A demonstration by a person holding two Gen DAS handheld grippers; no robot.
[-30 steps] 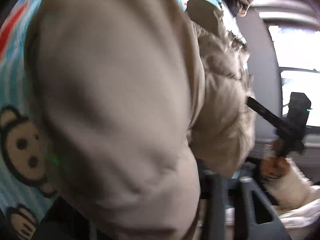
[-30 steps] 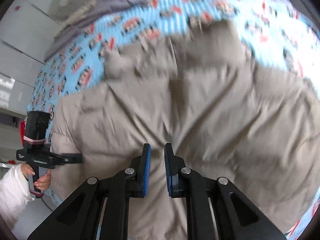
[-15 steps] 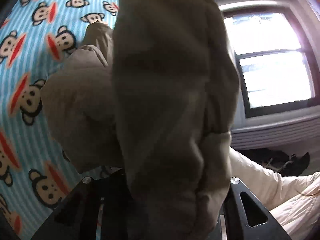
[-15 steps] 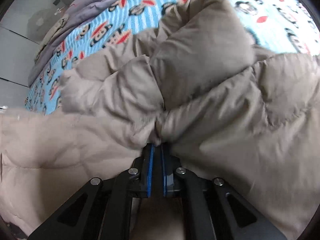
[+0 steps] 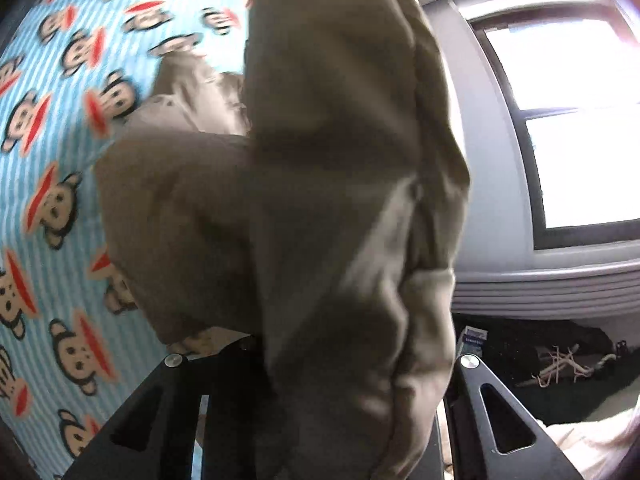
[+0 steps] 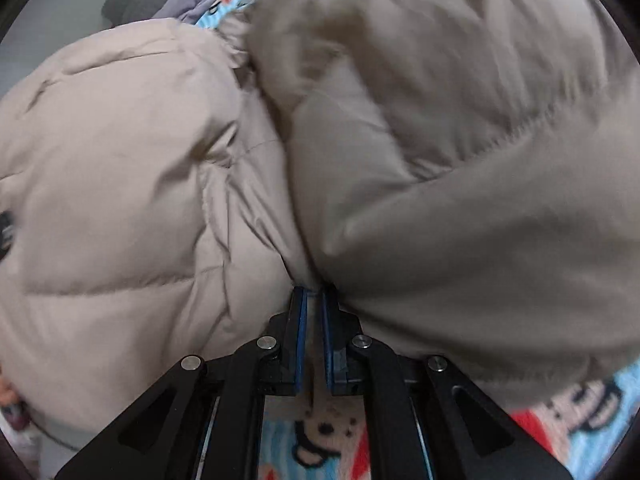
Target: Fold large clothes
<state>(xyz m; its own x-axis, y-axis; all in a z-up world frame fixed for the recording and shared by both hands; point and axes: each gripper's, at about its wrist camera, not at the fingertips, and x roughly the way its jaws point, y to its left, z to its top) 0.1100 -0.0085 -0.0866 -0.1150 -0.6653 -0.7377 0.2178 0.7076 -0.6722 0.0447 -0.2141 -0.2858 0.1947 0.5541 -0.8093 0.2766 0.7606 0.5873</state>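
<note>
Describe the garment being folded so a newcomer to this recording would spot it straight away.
Find the light-blue striped monkey-print blanket covering the bed. Bunched above it is the beige quilted puffer jacket, pinched at a fold by the right claw. It is the only plain, padded, stitched-panel fabric; everything around it is patterned.

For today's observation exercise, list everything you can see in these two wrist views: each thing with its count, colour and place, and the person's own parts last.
Puffer coat: one, beige, bunched and lifted over the bed.
Bedsheet: one, light blue stripes with monkey faces, under the coat.
Blanket: one, grey-purple, far end of bed.
Window: one, bright, dark frame, right of left wrist view.
Dark clutter: on floor beneath window, too blurred to name.
Left gripper: black, fingertips hidden by coat fabric.
Right gripper: black with blue pads, shut on coat.
</note>
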